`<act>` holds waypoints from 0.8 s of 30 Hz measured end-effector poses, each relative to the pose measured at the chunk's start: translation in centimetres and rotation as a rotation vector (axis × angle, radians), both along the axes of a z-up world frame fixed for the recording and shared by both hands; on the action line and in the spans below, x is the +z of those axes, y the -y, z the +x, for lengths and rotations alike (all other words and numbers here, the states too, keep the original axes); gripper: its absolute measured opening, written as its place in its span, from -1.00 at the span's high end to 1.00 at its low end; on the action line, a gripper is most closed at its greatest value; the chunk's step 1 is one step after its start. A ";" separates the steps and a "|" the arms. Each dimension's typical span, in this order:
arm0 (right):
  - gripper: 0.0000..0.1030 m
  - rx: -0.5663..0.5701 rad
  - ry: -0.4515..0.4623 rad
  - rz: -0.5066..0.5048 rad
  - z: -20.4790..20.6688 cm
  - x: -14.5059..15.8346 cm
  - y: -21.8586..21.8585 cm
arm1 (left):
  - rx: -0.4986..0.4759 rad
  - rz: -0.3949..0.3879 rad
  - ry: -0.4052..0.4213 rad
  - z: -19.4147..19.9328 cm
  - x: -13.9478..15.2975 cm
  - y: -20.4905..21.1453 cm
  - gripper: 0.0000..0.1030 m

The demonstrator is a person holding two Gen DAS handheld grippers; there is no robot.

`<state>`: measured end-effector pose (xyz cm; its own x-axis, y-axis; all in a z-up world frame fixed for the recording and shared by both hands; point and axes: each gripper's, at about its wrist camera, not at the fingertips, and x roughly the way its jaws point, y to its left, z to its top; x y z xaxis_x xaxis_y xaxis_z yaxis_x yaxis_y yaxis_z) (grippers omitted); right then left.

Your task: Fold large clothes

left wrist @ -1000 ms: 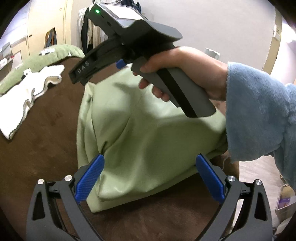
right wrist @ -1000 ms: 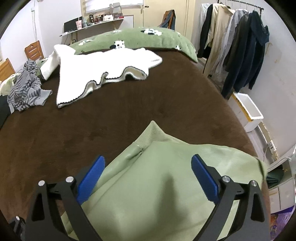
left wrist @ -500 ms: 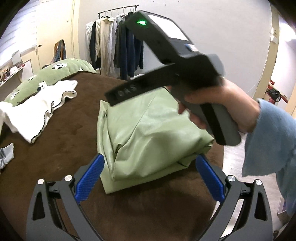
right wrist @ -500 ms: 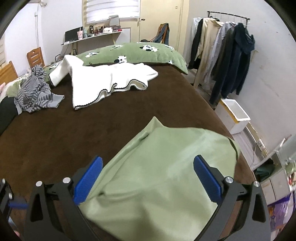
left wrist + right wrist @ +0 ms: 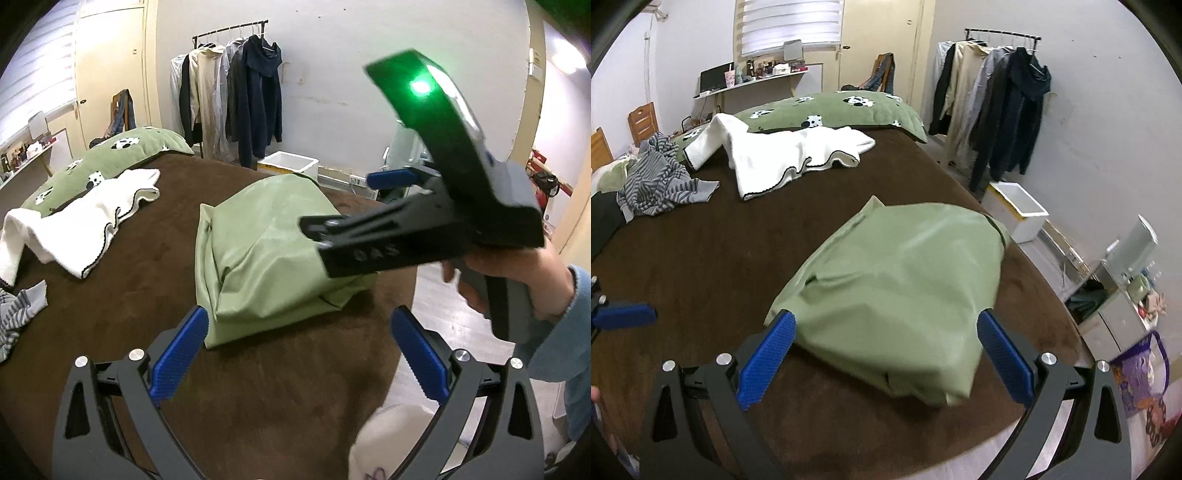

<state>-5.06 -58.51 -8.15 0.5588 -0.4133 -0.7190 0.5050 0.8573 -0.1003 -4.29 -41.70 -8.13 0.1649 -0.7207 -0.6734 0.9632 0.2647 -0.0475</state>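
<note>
Green garment [image 5: 269,254] lies folded into a compact bundle on the brown bedspread [image 5: 122,302], near the bed's corner, at 12 o'clock from my left claw [image 5: 295,354] and 12 o'clock from my right claw [image 5: 884,358]. Both claws stand with jaws apart, holding nothing and clear of the cloth.

In my judgement the fold on this piece is essentially complete; the step in hand is release and withdrawal. To do it well:

1. Keep both jaws spread so no pad snags a loose edge.
2. Lift straight off the bundle, not across it, since this smooth fabric likely slides and unfolds easily.
3. Check the bulging edge at 6 o'clock; press it flat if it springs up.

White garment [image 5: 790,155] at 10 o'clock, unfolded, and striped garment [image 5: 659,175] at 9 o'clock, crumpled, are likely next.
</note>
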 end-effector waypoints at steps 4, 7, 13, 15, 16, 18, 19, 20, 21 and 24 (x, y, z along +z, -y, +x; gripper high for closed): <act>-0.89 -0.037 0.029 -0.003 -3.4 0.6 -2.2 | 0.012 -0.002 -0.002 -1.3 0.5 -1.3 -0.88; -0.89 -0.053 0.051 0.013 -5.8 0.8 -3.9 | 0.024 -0.005 -0.006 -2.1 0.9 -2.1 -0.88; -0.89 -0.113 0.097 0.074 -10.4 1.8 -5.9 | 0.003 0.002 0.012 -4.3 1.6 -3.2 -0.88; -0.89 -0.121 0.101 0.073 -11.5 2.1 -6.4 | 0.004 0.001 0.026 -5.1 2.0 -3.6 -0.88; -0.89 -0.127 0.098 0.064 -12.1 2.3 -6.6 | 0.004 0.001 0.031 -5.3 2.1 -3.8 -0.88; -0.89 -0.135 0.105 0.051 -13.4 2.7 -7.2 | 0.007 0.005 0.047 -6.0 2.4 -4.4 -0.88; -0.89 -0.135 0.107 0.046 -13.9 2.9 -7.5 | 0.013 0.010 0.060 -6.3 2.5 -4.7 -0.88; -0.89 -0.138 0.112 0.038 -14.5 3.1 -7.7 | 0.018 0.013 0.071 -6.6 2.6 -5.0 -0.88; -0.89 -0.142 0.114 0.028 -14.9 3.3 -8.0 | 0.026 0.016 0.084 -6.9 2.7 -5.3 -0.88; -0.89 -0.148 0.120 0.020 -16.3 3.5 -8.7 | 0.043 0.018 0.086 -7.5 2.7 -6.1 -0.88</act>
